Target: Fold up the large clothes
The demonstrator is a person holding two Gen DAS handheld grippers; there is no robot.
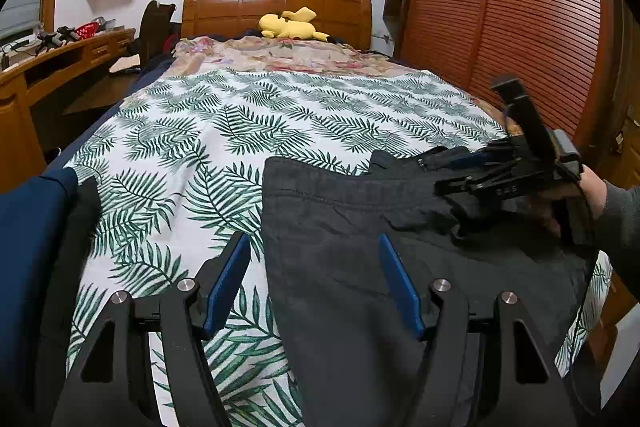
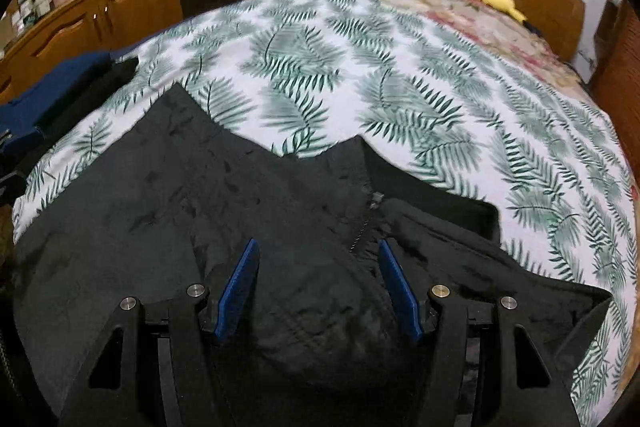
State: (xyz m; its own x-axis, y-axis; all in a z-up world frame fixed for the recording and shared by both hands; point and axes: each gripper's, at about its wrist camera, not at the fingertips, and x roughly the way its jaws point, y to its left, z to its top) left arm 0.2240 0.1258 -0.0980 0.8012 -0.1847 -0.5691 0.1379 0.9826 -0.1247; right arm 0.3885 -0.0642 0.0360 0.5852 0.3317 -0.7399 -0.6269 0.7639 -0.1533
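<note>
A dark grey zip-up garment (image 1: 360, 247) lies spread on the leaf-print bedsheet (image 1: 224, 131); its zipper (image 2: 372, 215) shows in the right wrist view. My left gripper (image 1: 314, 239) hovers open over the garment's left edge, one blue pad above the sheet and the other above the cloth. My right gripper (image 2: 316, 247) is open just above the garment (image 2: 240, 195) near the zipper, with cloth beneath the jaws but not pinched. In the left wrist view the right gripper (image 1: 450, 171) sits at the garment's far right, held by a hand (image 1: 596, 191).
A navy garment (image 1: 32, 247) and a black one (image 1: 82, 207) lie at the bed's left edge. A yellow plush toy (image 1: 290, 25) rests by the wooden headboard (image 1: 240, 3). A wooden desk (image 1: 60, 59) stands to the left, and a louvred wardrobe (image 1: 520, 27) to the right.
</note>
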